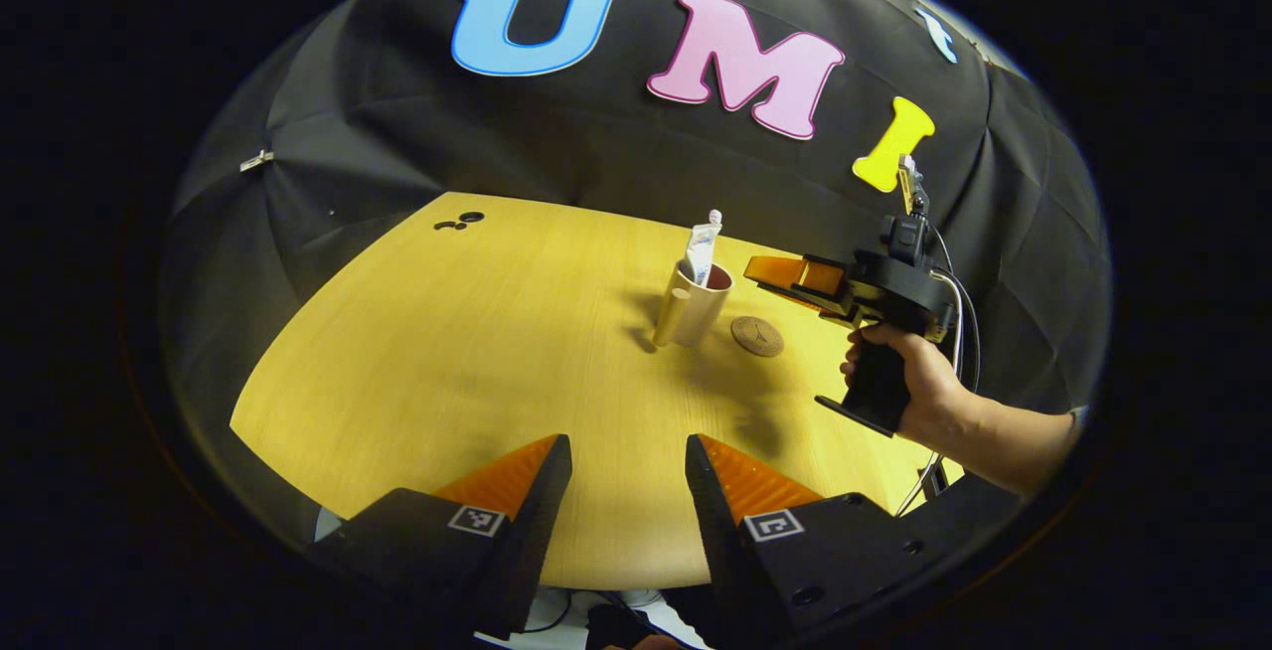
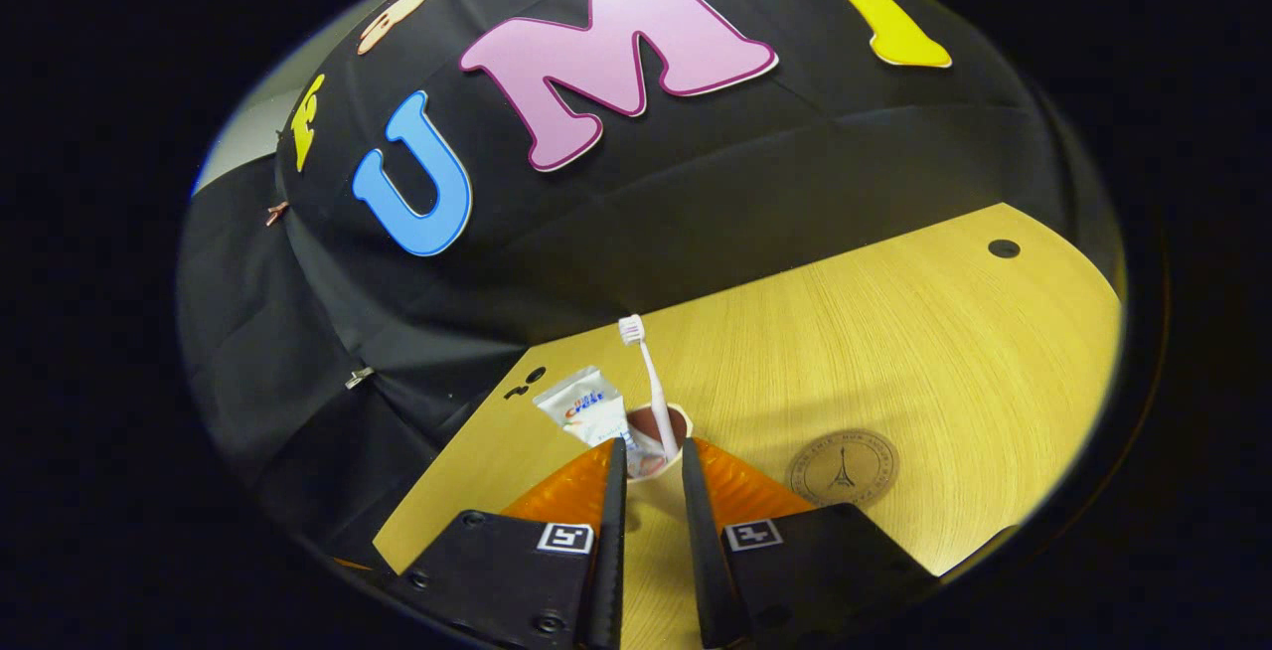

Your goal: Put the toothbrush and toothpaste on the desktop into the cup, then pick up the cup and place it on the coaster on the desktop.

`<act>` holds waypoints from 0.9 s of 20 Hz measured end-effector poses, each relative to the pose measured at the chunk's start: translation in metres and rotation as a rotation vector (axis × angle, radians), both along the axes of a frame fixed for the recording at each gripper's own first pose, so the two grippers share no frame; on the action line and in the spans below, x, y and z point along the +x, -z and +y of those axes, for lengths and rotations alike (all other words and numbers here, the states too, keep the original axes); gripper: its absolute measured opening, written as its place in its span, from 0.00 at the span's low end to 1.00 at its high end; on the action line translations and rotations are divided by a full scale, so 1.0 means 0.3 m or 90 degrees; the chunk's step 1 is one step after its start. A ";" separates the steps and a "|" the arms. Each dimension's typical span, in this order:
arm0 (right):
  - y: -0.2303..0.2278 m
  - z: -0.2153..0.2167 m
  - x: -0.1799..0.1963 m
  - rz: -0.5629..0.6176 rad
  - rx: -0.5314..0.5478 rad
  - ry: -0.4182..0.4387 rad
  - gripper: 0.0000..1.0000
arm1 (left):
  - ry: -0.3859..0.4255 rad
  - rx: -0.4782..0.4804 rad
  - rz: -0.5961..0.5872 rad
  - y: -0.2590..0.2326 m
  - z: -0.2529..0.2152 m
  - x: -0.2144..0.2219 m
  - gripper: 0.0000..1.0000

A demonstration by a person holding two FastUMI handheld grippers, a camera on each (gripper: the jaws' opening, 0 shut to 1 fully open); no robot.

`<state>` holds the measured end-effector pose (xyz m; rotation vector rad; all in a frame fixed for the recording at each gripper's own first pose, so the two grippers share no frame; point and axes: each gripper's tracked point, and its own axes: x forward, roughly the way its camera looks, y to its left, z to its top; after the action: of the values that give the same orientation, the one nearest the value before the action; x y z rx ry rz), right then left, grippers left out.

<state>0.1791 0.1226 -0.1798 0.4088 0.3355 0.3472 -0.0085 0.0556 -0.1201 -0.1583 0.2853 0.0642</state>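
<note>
In the left gripper view the cup (image 1: 694, 304) is standing upright on the wooden desktop (image 1: 477, 352), far from the camera. The toothpaste (image 1: 702, 250) is sticking out of its mouth. The toothbrush head is showing just above the tube there, but it is too small to make out well. The round coaster (image 1: 757, 336) is lying flat just beside the cup, on its right, and the two are not touching.

The left gripper (image 1: 628, 476) is hanging over the near edge of the desktop with its fingers spread apart and nothing between them.

The right gripper (image 1: 770, 272) is coming in from the right, held by a hand (image 1: 919, 382). Its fingertips are lying near the cup's rim, and from this side I cannot tell if they are touching it.

In the right gripper view the cup (image 2: 658, 441) is sitting between the two fingers of the right gripper (image 2: 646, 466), which are drawn close together. The fingers are hiding the cup's walls, so I cannot tell whether they are pressing on it. The toothbrush (image 2: 648, 382) is rising out of the cup, bristles on top, and the toothpaste (image 2: 588, 406) is leaning to the left. The coaster (image 2: 843, 468) is lying to the right, and the lower part of the cup is cut off behind the fingers
</note>
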 end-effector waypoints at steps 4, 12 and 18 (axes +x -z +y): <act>0.013 -0.032 -0.113 0.028 0.012 -0.009 0.34 | 0.026 0.018 0.014 -0.019 -0.032 0.098 0.72; 0.033 -0.194 -0.261 0.068 0.012 0.002 0.72 | 0.108 0.070 0.085 -0.016 -0.075 0.353 0.72; 0.095 -0.346 -0.335 0.098 -0.034 0.030 0.63 | 0.151 0.104 0.203 0.043 -0.072 0.524 0.75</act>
<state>0.0785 0.0187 -0.2082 0.3915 0.4830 0.2603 0.1486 0.0341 -0.1331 0.0501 0.6125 -0.1238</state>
